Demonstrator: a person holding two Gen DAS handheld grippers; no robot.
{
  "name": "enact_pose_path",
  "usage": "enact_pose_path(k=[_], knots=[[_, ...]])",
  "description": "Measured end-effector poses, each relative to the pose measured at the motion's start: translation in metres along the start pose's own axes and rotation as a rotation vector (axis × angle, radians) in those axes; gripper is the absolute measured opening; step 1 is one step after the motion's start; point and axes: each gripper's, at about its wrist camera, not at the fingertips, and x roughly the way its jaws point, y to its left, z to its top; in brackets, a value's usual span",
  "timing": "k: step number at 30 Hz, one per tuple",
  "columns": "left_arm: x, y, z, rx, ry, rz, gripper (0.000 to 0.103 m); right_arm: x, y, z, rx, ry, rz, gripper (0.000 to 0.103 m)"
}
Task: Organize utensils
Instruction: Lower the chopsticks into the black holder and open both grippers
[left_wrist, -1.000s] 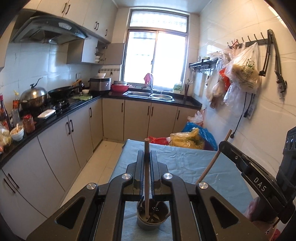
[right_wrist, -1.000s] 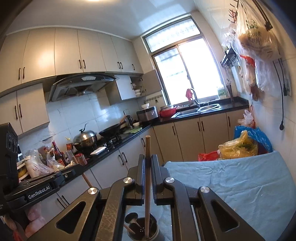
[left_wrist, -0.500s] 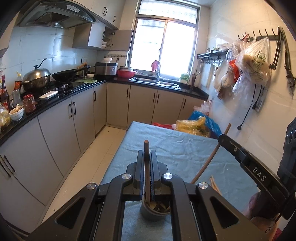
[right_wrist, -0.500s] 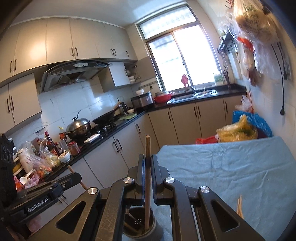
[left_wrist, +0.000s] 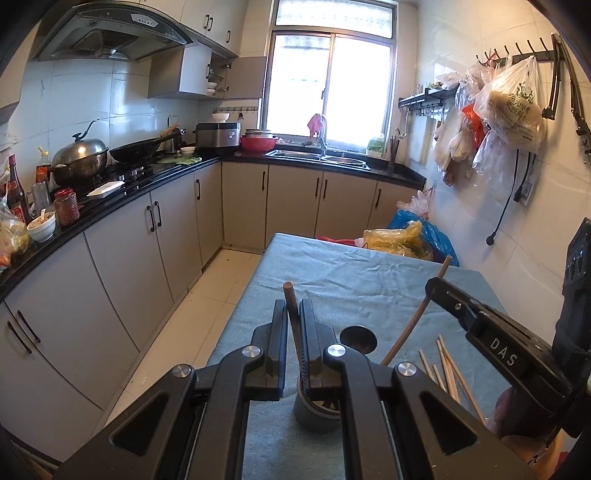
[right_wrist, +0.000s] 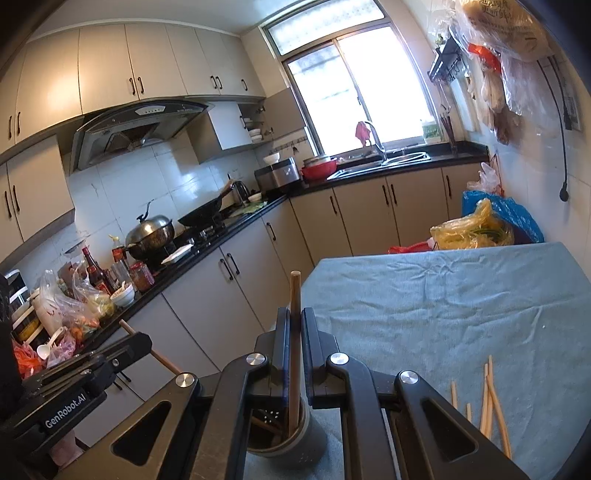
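The left gripper is clamped on a dark brown wooden stick, and the right gripper pinches a lighter wooden stick; both sticks reach down into the grey utensil holder on the blue tablecloth. Only the left view shows a dark ladle bowl above the holder and "DAS" on the right tool; only the right view shows "GenRobot.AI" on the left tool. Loose chopsticks lie on the cloth near the holder.
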Motion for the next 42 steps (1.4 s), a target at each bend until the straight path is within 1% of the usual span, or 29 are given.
enact_pose_path(k=[3, 15, 23, 31, 33, 35, 42], knots=[[0.000, 0.001, 0.000, 0.001, -0.003, 0.008, 0.007, 0.004, 0.001, -0.003, -0.001, 0.015, -0.001, 0.007], [0.001, 0.000, 0.000, 0.009, -0.010, 0.023, 0.007, 0.004, 0.001, -0.007, -0.004, 0.018, -0.008, 0.007], [0.003, 0.006, 0.000, -0.002, -0.001, 0.030, 0.008, 0.004, -0.003, -0.008, 0.013, 0.027, -0.007, 0.007], [0.001, 0.010, 0.001, -0.007, -0.013, 0.039, 0.009, -0.004, 0.002, -0.004, 0.000, 0.021, 0.003, 0.007], [0.001, 0.012, 0.001, -0.008, -0.014, 0.045, 0.011, -0.006, 0.004, -0.003, -0.004, 0.016, 0.005, 0.007], [0.001, 0.013, 0.001, -0.012, -0.014, 0.049, 0.018, -0.008, 0.005, -0.001, -0.001, 0.011, 0.007, 0.007], [0.000, 0.014, 0.004, -0.010, -0.026, 0.063, 0.025, -0.013, 0.008, 0.005, 0.003, -0.015, 0.004, 0.008]])
